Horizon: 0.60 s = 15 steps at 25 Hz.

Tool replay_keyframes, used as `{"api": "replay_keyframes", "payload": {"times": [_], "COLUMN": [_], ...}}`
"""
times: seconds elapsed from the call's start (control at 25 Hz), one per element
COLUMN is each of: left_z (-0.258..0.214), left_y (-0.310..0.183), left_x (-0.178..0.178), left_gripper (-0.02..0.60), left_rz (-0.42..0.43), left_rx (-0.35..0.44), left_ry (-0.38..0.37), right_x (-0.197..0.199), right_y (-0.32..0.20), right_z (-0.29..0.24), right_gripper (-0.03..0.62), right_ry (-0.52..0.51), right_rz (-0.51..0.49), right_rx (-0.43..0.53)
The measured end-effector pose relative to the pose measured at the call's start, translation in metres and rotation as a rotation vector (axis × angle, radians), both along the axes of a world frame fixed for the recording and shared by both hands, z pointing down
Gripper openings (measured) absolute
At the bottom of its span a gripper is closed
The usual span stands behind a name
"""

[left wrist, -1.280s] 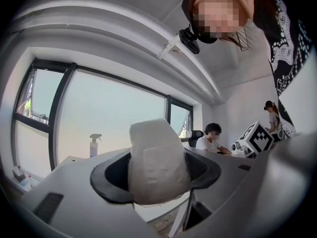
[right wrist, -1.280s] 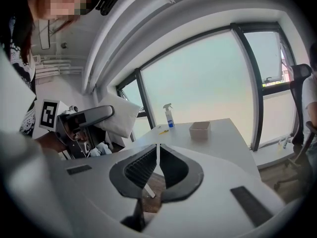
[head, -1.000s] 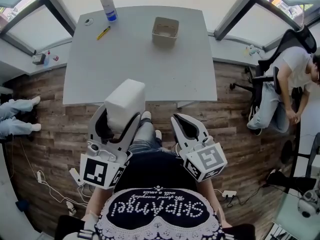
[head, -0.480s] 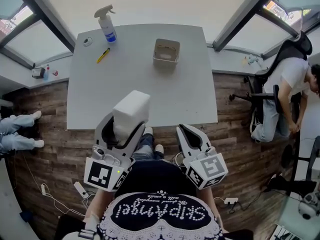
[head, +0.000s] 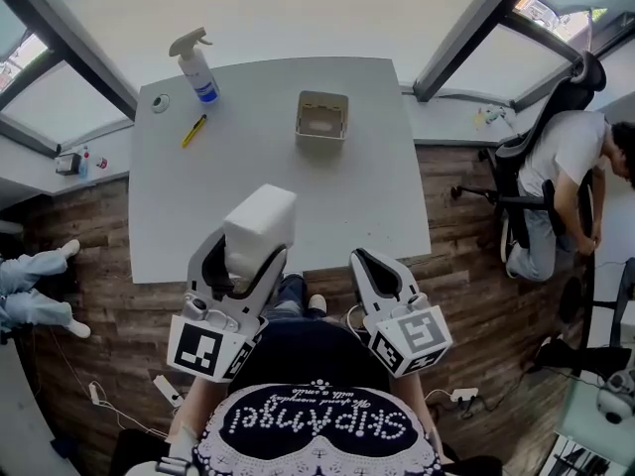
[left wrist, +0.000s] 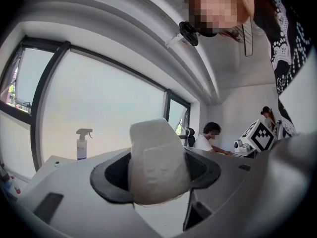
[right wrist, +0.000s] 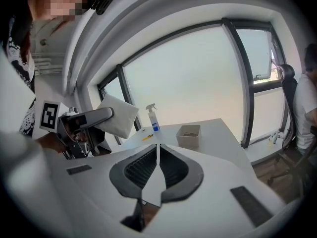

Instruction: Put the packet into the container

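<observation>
Jaws of the left gripper (head: 246, 258) clamp the white packet (head: 260, 221), which is raised over the near edge of the bench (head: 179, 196). Right gripper (head: 372, 264) jaws meet, holding nothing. The container (head: 322, 118) stands well apart, farther back on the bench.

The left gripper (left wrist: 156, 176) is clamping the white packet (left wrist: 157, 155) between its dark jaws — the packet is standing upright, filling the gap. Behind, a spray bottle (left wrist: 82, 144) is standing before the window (left wrist: 99, 113) (left side), and a person (left wrist: 207, 139) is sitting at right, beside a marker cube (left wrist: 261, 136).
</observation>
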<state>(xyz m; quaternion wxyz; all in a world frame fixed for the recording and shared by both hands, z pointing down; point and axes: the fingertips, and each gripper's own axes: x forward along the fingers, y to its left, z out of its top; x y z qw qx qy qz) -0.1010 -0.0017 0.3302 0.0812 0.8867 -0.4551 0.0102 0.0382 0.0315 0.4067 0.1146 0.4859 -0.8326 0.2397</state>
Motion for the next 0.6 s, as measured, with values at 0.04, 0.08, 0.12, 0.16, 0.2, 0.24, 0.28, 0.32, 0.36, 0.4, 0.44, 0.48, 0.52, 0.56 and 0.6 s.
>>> {"api": "replay_keyframes", "payload": {"times": [0.04, 0.08, 0.12, 0.16, 0.2, 0.24, 0.28, 0.32, 0.36, 0.4, 0.44, 0.48, 0.52, 0.56, 0.6], "left_z": [0.001, 0.002, 0.002, 0.003, 0.003, 0.004, 0.005, 0.005, 0.006, 0.006, 0.006, 0.006, 0.007, 0.007, 0.008], "left_y": [-0.002, -0.004, -0.006, -0.008, -0.010, -0.011, -0.012, -0.014, -0.015, -0.017, -0.019, -0.020, -0.020, -0.020, -0.021], "left_x": [-0.001, -0.002, -0.004, -0.006, -0.007, -0.009, -0.011, -0.012, -0.014, -0.016, -0.017, -0.019, -0.020, -0.020, -0.020], "left_gripper": [0.287, 0.287, 0.287, 0.287, 0.287, 0.287, 0.287, 0.287, 0.287, 0.287, 0.287, 0.287, 0.287, 0.287, 0.287], "left_rz": [0.003, 0.005, 0.007, 0.010, 0.014, 0.018, 0.023, 0.028, 0.033, 0.036, 0.037, 0.038, 0.039, 0.039, 0.041], "left_rx": [-0.002, -0.003, -0.003, -0.002, -0.001, 0.000, 0.001, 0.002, 0.003, 0.005, 0.006, 0.006, 0.004, 0.002, 0.000], "left_ry": [0.001, 0.002, 0.002, 0.001, 0.000, -0.003, -0.006, -0.009, -0.012, -0.014, -0.015, -0.015, -0.015, -0.016, -0.016], "right_x": [-0.001, -0.002, -0.003, -0.005, -0.006, -0.008, -0.009, -0.011, -0.012, -0.014, -0.015, -0.016, -0.017, -0.018, -0.018], "right_y": [-0.002, -0.004, -0.005, -0.007, -0.009, -0.011, -0.012, -0.014, -0.015, -0.016, -0.016, -0.016, -0.016, -0.016, -0.016], "right_z": [0.000, 0.000, 0.000, -0.001, -0.001, -0.001, -0.001, -0.002, -0.001, -0.001, 0.000, 0.001, 0.001, 0.002, 0.003], "right_gripper": [0.028, 0.028, 0.028, 0.028, 0.028, 0.028, 0.028, 0.028, 0.028, 0.028, 0.028, 0.028, 0.028, 0.028, 0.028], "right_ry": [0.001, 0.001, 0.001, 0.000, -0.001, -0.002, -0.004, -0.006, -0.007, -0.009, -0.010, -0.011, -0.012, -0.013, -0.017], "right_rz": [0.004, 0.009, 0.013, 0.017, 0.022, 0.027, 0.033, 0.039, 0.045, 0.050, 0.053, 0.055, 0.056, 0.057, 0.059], "right_rx": [0.001, 0.003, 0.006, 0.009, 0.013, 0.017, 0.021, 0.025, 0.028, 0.029, 0.029, 0.029, 0.028, 0.027, 0.026]}}
